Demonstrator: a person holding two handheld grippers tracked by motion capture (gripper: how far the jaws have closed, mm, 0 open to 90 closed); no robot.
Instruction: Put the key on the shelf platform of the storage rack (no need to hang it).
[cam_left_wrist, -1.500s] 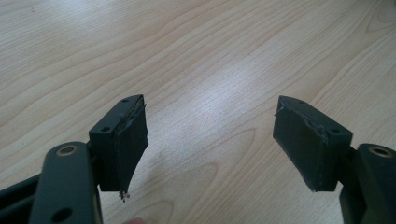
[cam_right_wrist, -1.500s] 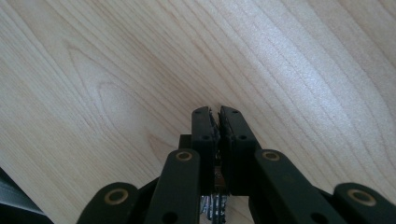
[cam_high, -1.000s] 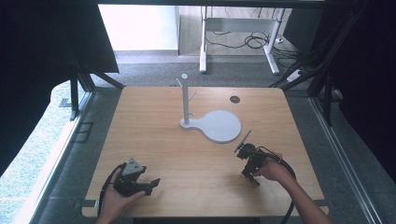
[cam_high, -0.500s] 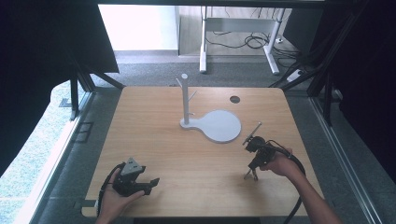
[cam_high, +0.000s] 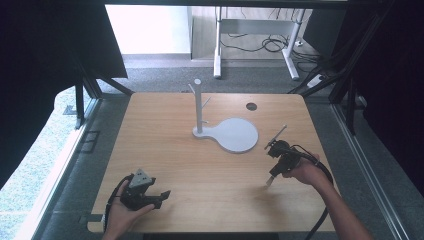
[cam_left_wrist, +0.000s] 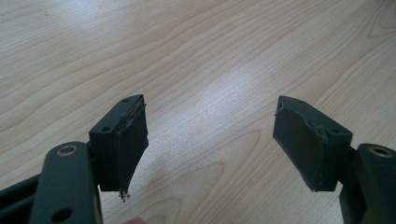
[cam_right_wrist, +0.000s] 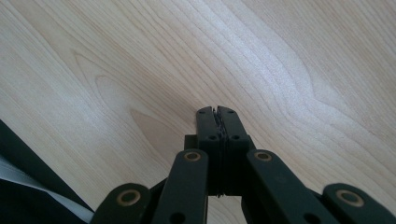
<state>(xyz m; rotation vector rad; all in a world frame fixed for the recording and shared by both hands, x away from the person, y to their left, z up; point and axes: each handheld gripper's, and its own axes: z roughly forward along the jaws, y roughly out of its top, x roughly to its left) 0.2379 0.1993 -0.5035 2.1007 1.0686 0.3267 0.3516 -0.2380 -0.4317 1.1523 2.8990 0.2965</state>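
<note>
Left gripper (cam_high: 159, 196): rested at the near desk (cam_high: 210, 170) edge, jaws apart, nothing between; judged parked.
Right gripper (cam_right_wrist: 216, 111): jaws together, nothing clamped, held above bare wood.
Stand (cam_high: 198, 107): upright on white base (cam_high: 235, 135), mid-desk, untouched, near the right gripper; judged its target.

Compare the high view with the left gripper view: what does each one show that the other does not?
The high view shows the white stand with its upright post, the closed right gripper and the person's hands. The left gripper view shows close up that the left gripper is open, with nothing between its jaws. Both show the wooden table and the left gripper.
</note>
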